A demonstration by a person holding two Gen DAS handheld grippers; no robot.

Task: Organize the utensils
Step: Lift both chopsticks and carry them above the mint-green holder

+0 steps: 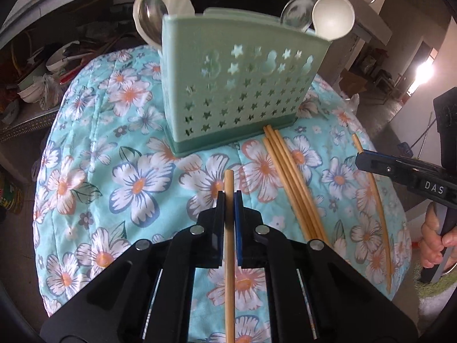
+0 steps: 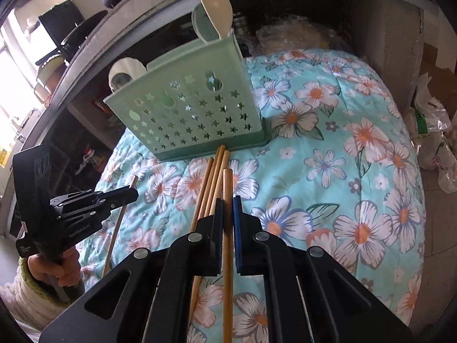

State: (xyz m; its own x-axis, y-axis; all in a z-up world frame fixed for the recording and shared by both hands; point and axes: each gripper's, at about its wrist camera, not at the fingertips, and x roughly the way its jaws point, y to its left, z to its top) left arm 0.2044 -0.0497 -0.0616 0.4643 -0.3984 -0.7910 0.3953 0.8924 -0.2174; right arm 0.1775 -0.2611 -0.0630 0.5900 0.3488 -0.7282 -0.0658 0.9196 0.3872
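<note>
White letters "DAS" stand on a small black label on the right tongs (image 1: 360, 158), seen from the left wrist camera. From the right wrist camera, "GenRobot.AI" stands in pale print along the black frame of the left tongs (image 2: 134, 193). A small label lower on that tool's handle is too blurred to read.

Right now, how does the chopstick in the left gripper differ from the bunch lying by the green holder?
The held chopstick is single; the loose chopsticks are a bundle of several. The held one is pinched between the left gripper fingers; the loose ones lie free on the floral cloth, their tips against the green holder. Both are plain light wood, and the right gripper holds another like them.
</note>
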